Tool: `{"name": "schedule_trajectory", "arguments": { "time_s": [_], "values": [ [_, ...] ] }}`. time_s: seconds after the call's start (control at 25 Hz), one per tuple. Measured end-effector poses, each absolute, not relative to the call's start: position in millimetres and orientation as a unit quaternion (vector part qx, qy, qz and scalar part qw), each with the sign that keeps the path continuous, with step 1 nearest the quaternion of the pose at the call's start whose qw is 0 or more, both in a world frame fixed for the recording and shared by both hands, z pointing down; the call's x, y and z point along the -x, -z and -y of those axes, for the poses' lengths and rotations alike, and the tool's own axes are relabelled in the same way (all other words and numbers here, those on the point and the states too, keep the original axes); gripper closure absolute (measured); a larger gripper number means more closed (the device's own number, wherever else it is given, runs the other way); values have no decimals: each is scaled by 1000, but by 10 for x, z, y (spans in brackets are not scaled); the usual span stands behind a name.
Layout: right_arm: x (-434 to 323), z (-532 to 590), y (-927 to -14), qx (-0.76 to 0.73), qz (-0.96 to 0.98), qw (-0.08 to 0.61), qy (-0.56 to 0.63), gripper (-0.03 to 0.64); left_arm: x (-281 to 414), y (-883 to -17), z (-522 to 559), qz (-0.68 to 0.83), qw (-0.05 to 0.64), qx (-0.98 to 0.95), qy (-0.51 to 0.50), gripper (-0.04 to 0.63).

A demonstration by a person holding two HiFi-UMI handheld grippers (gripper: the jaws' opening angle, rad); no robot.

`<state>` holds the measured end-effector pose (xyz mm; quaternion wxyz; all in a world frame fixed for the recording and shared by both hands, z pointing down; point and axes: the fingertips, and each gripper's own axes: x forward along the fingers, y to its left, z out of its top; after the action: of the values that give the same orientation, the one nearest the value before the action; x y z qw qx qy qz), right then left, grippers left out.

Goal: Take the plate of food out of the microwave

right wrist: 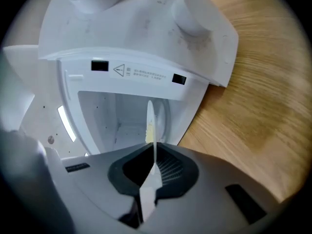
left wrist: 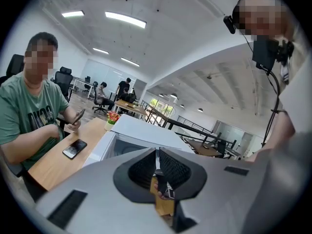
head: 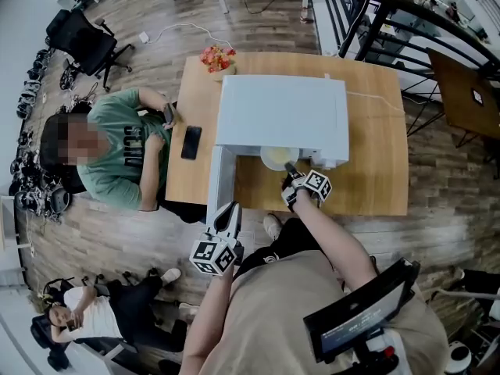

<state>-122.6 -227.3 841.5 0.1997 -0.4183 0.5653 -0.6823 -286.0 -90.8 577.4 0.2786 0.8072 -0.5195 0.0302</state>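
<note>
A white microwave (head: 281,108) stands on the wooden table (head: 375,131), its door (head: 219,180) swung open toward me on the left. A pale plate of food (head: 279,158) sticks partway out of the cavity. My right gripper (head: 291,180) is shut on the plate's near rim. In the right gripper view the plate (right wrist: 150,121) shows edge-on between the pads, with yellowish food on it, in front of the open microwave (right wrist: 146,48). My left gripper (head: 228,223) hangs off the table by the door's outer end, shut and holding nothing; its pads (left wrist: 168,167) meet at the tips.
A person in a green shirt (head: 125,151) sits at the table's left side, holding a phone. A second phone (head: 191,142) lies on the table. Flowers (head: 217,57) stand at the far left corner. Another person (head: 94,307) sits on the floor, lower left.
</note>
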Motion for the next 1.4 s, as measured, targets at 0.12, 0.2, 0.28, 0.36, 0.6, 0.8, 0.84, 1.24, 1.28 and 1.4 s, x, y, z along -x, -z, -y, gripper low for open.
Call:
{"name": "schedule_trajectory", "arguments": {
  "time_s": [0.12, 0.2, 0.28, 0.36, 0.6, 0.8, 0.84, 1.24, 1.28, 1.4],
  "values": [
    [1187, 2181, -8247, 396, -581, 187, 687, 598, 2840, -5772, 937, 524, 285, -802, -20, 589],
    [1155, 2107, -8126, 378, -590, 177, 691, 598, 2808, -5766, 956, 528, 288, -799, -13, 589],
    [1131, 2018, -8000, 360, -599, 163, 697, 598, 2778, -5750, 981, 534, 289, -794, -10, 589],
    [1113, 1938, -7868, 342, -606, 146, 703, 598, 2750, -5733, 1024, 542, 291, -788, -8, 589],
    [1002, 1685, -7528, 297, -628, 98, 712, 598, 2602, -5637, 1061, 561, 287, -776, -13, 589],
    [925, 1587, -7251, 264, -649, 74, 710, 598, 2495, -5603, 1077, 582, 282, -763, -5, 589],
    [908, 1568, -7188, 257, -650, 73, 711, 598, 2483, -5595, 1075, 586, 280, -760, -3, 589],
    [728, 1433, -6541, 195, -669, 57, 715, 598, 2530, -5395, 1023, 630, 260, -731, 38, 589],
    [707, 1421, -6464, 188, -672, 58, 714, 598, 2541, -5369, 1009, 634, 257, -729, 42, 589],
    [649, 1425, -6218, 172, -684, 64, 706, 598, 2584, -5297, 987, 642, 252, -722, 52, 589]
  ]
}}
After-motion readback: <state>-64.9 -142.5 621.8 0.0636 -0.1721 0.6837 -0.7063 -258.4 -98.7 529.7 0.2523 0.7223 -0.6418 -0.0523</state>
